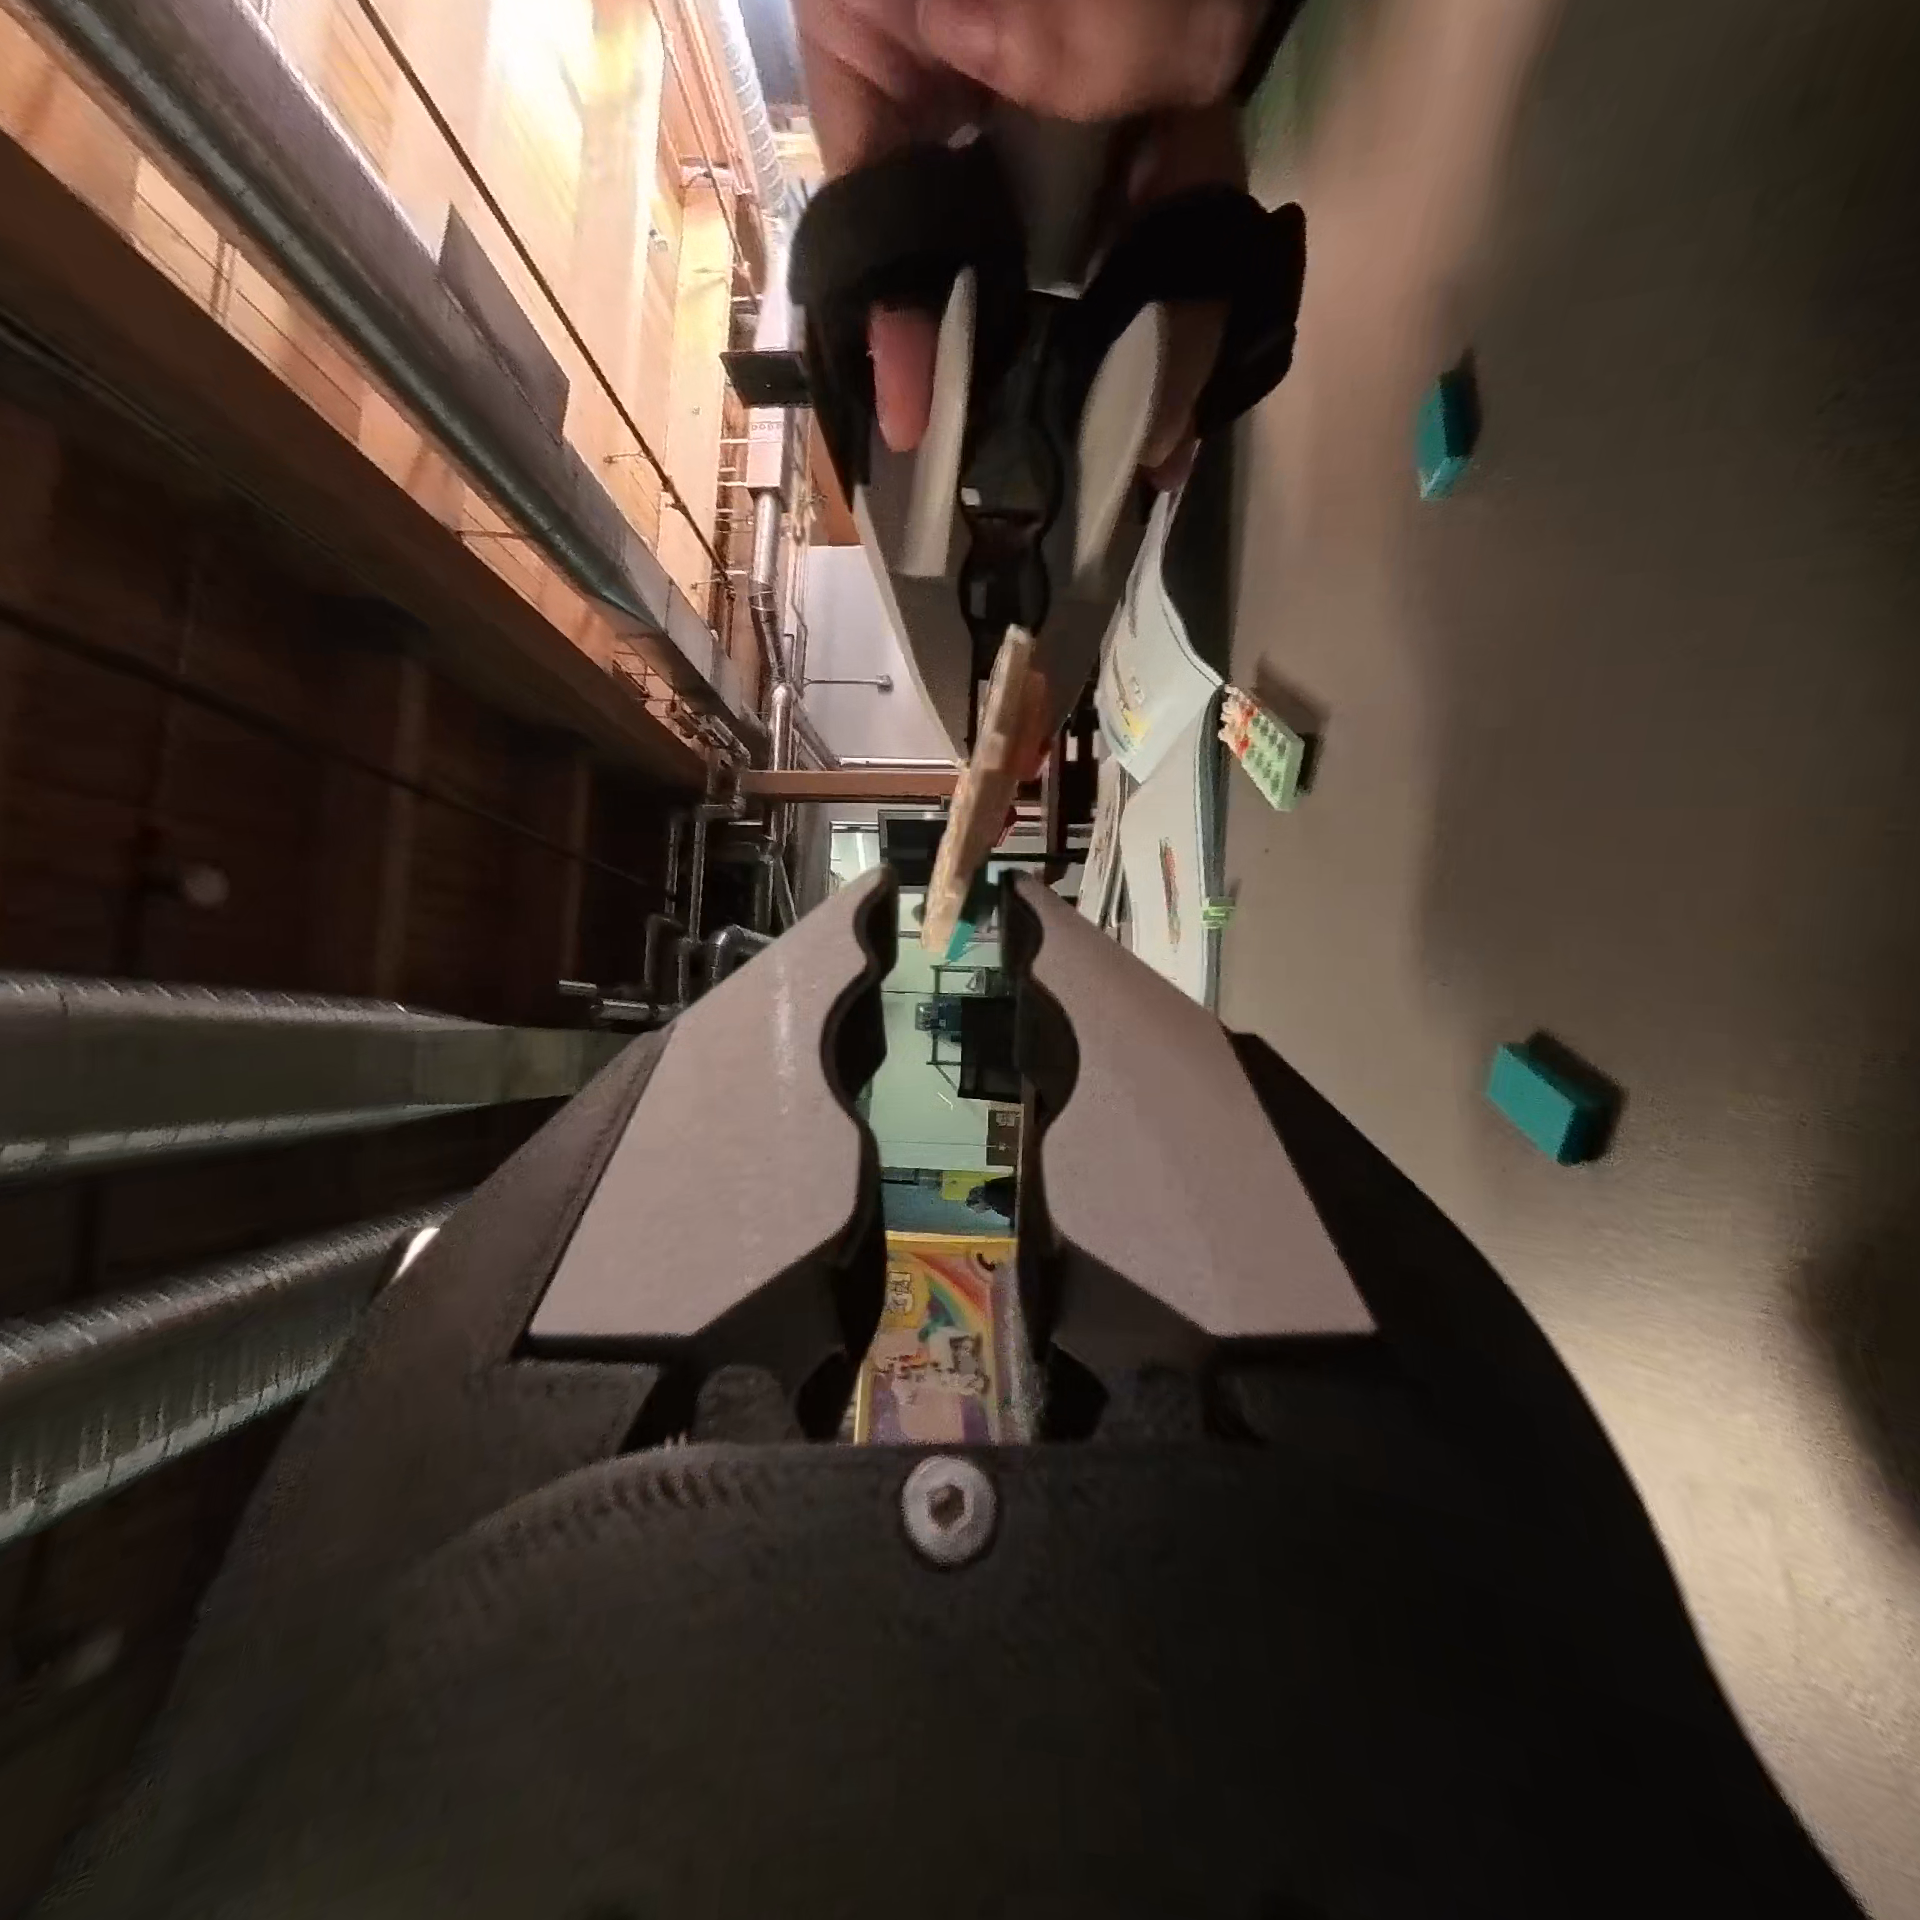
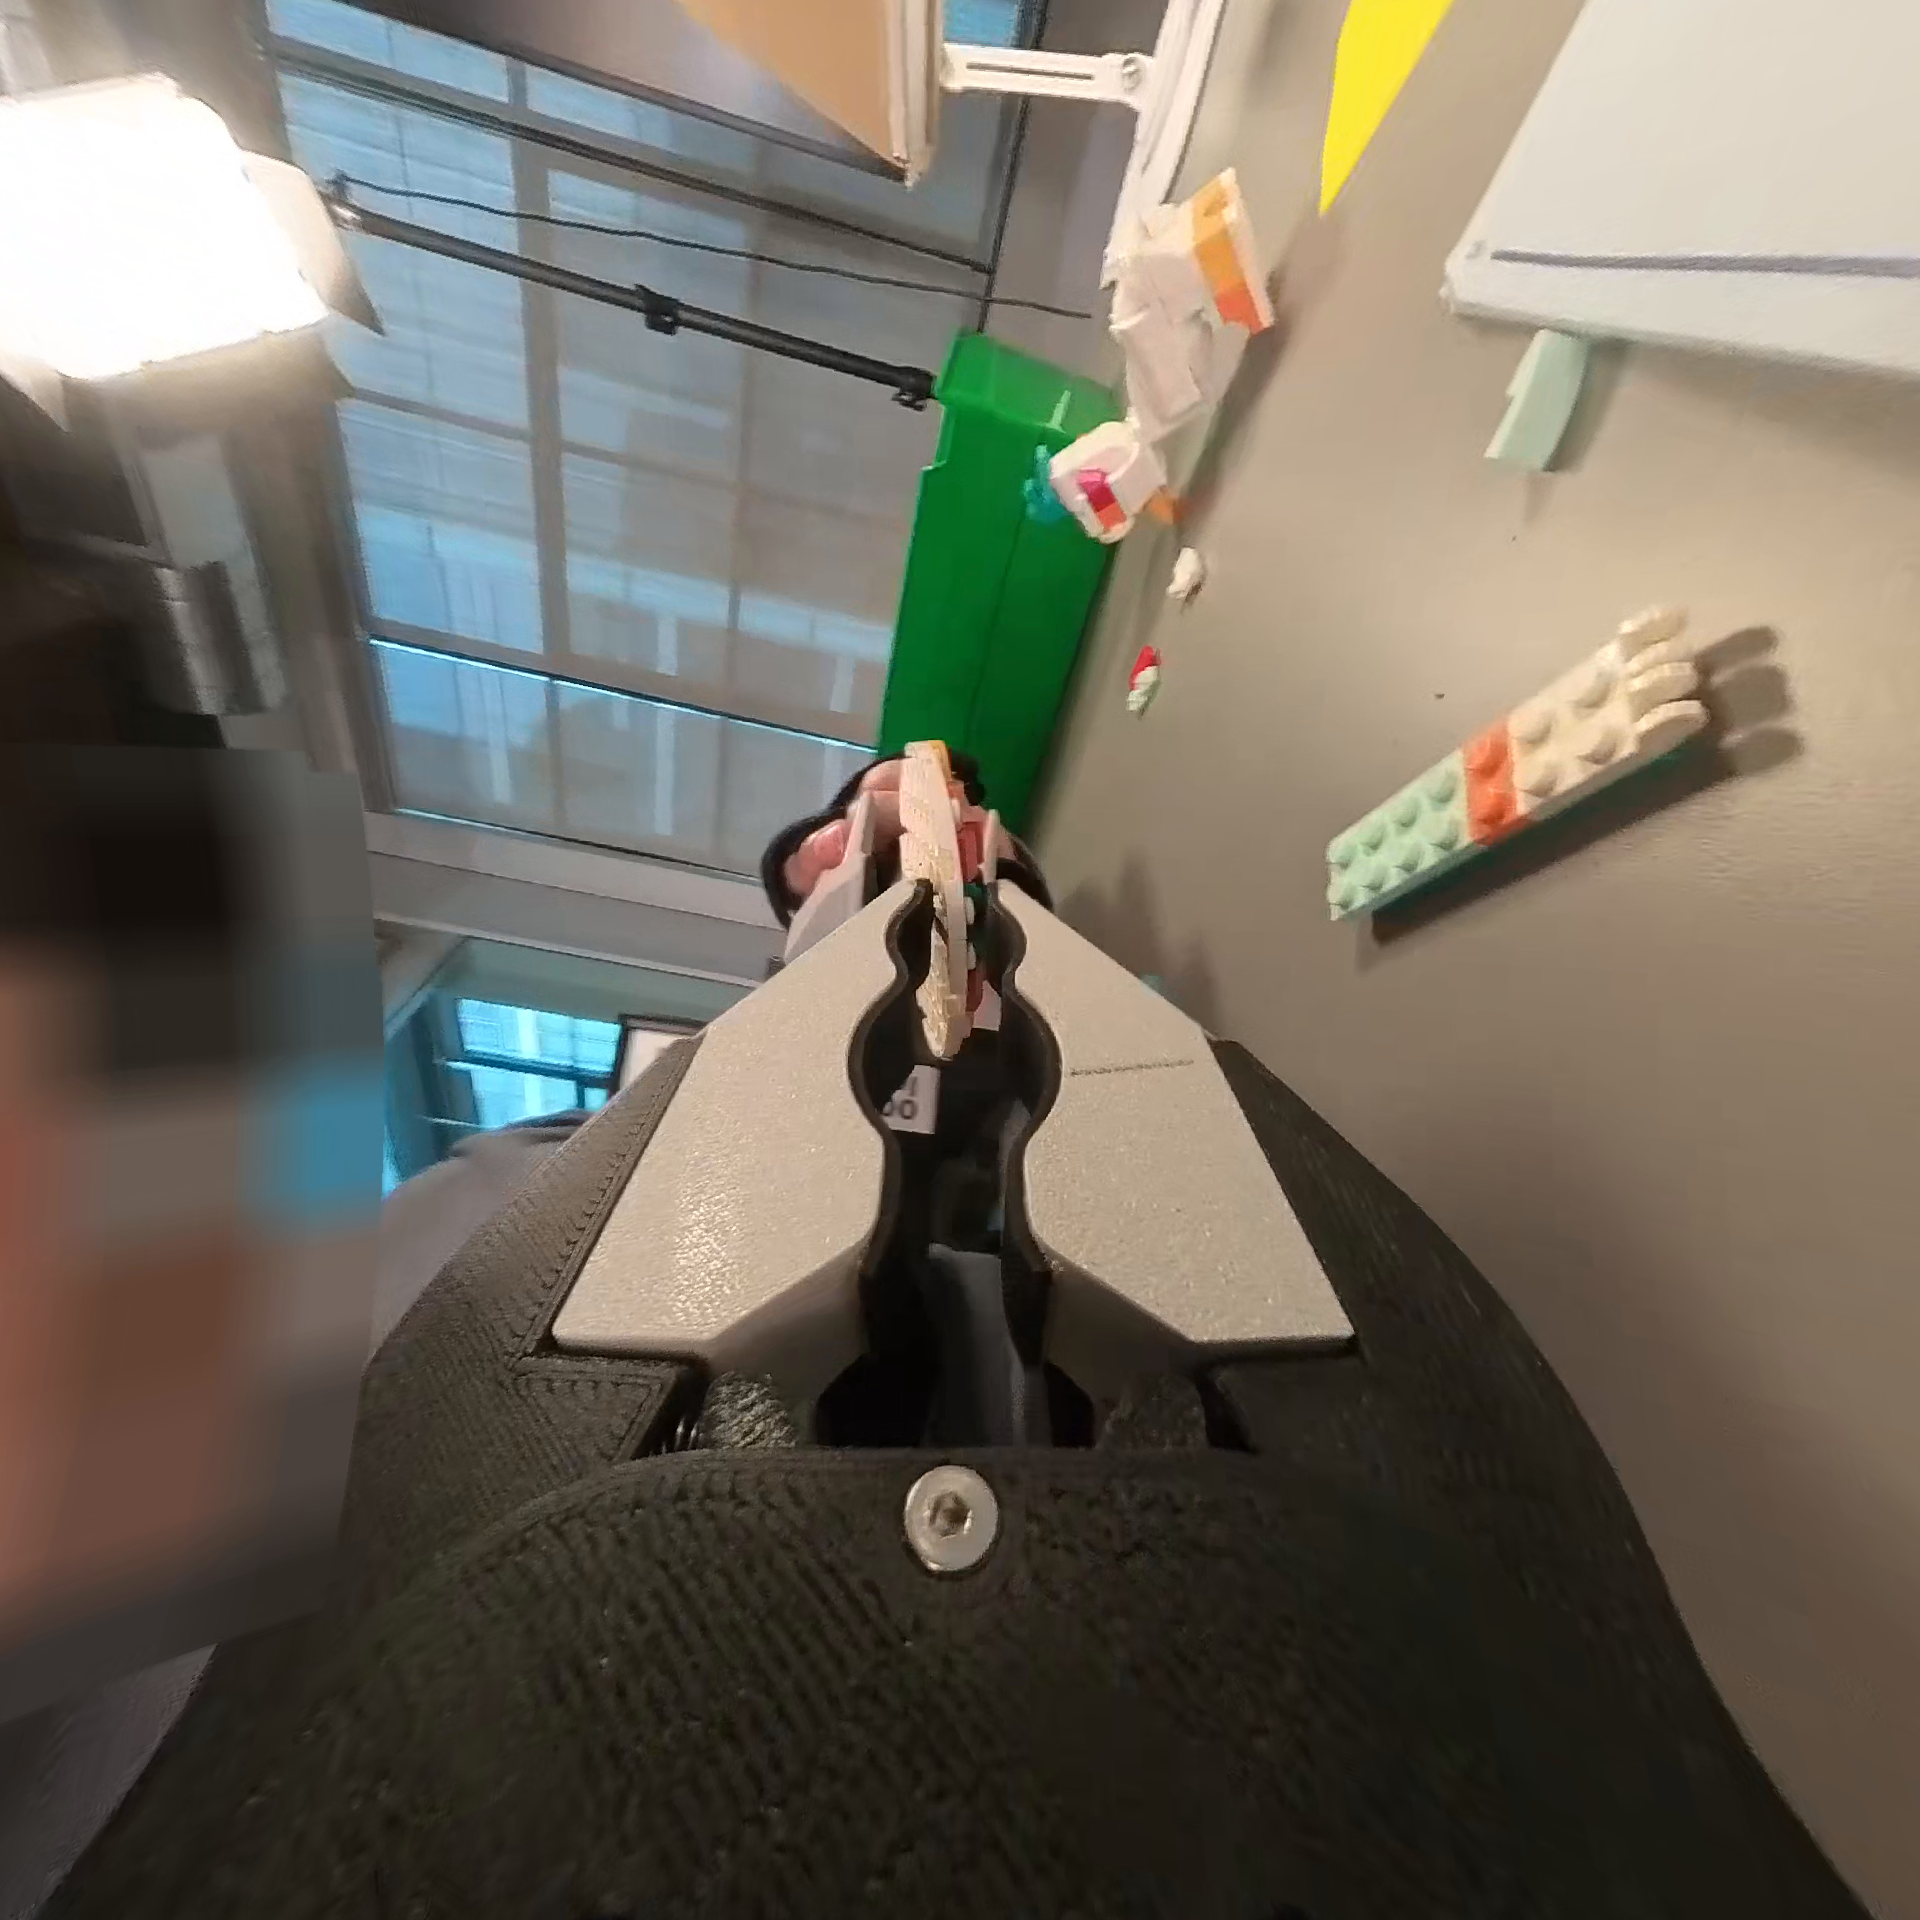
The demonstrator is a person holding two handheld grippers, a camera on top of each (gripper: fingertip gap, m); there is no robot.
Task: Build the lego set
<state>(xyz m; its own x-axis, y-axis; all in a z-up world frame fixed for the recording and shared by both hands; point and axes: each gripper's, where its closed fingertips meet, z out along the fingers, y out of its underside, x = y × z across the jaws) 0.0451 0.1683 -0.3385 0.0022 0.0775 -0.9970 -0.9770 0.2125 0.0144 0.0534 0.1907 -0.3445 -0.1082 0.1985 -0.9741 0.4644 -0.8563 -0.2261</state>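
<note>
The left tongs (image 1: 951, 894), grey-faced with scalloped inner edges on a ribbed black printed body, are seen slightly parted, their tips set around the lower end of a thin tan studded lego plate (image 1: 982, 800) with a small teal piece beneath it; whether the pads actually press on it cannot be told. The same plate's upper end is clamped between the fingers of the right tongs (image 1: 1003, 613), which come from the far side, gripped by a person's hand (image 1: 997, 62). In the right wrist view the cream studded plate (image 2: 935, 914) with red and green pieces on its right face is held edge-on between the right tongs (image 2: 961, 899), narrowly parted around it. To the right of the tongs, on the matte grey tabletop (image 2: 1558, 1143), a mint, orange and white studded lego strip (image 2: 1517, 779) is laid flat. Farther off, a white and orange blocky lego build (image 2: 1184, 301) is seen near a bright green plastic bin (image 2: 987, 582). Two teal smooth rectangular bricks (image 1: 1548, 1101) are scattered right of the left tongs, along with an open printed instruction booklet (image 1: 1153, 686). A small white label shows between the right fingers, its writing too small to be read.
</note>
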